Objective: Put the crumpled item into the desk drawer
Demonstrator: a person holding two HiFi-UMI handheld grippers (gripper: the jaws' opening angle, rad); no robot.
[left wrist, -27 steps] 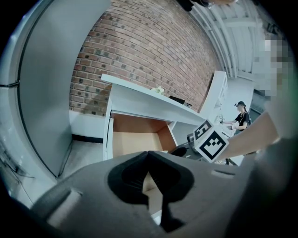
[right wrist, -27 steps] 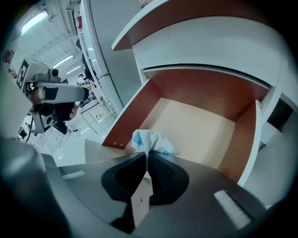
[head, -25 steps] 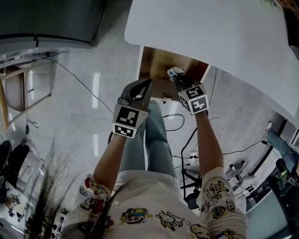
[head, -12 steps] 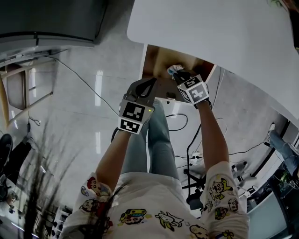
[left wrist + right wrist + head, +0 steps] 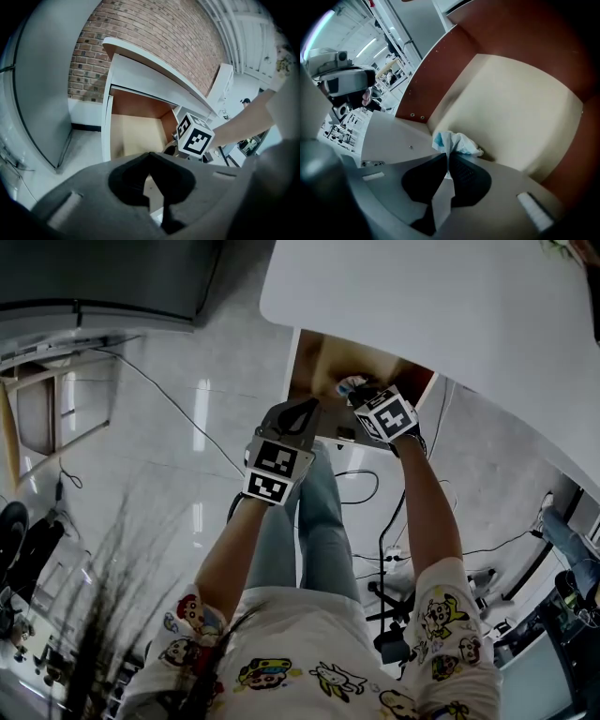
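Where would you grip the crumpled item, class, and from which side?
Pinch the crumpled item by its bunched near edge, coming from above through the open top of the drawer: it is soft, handleless, and walls enclose its sides. The right gripper, jaws opening, has that edge between them.

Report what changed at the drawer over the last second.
The right gripper pushed forward, carrying the crumpled item deeper over the open drawer. Its jaws are now opening, with the item still between the tips. The left gripper also edged forward toward the drawer front. Unchanged: the drawer stays open, and the left jaws stay together and empty.
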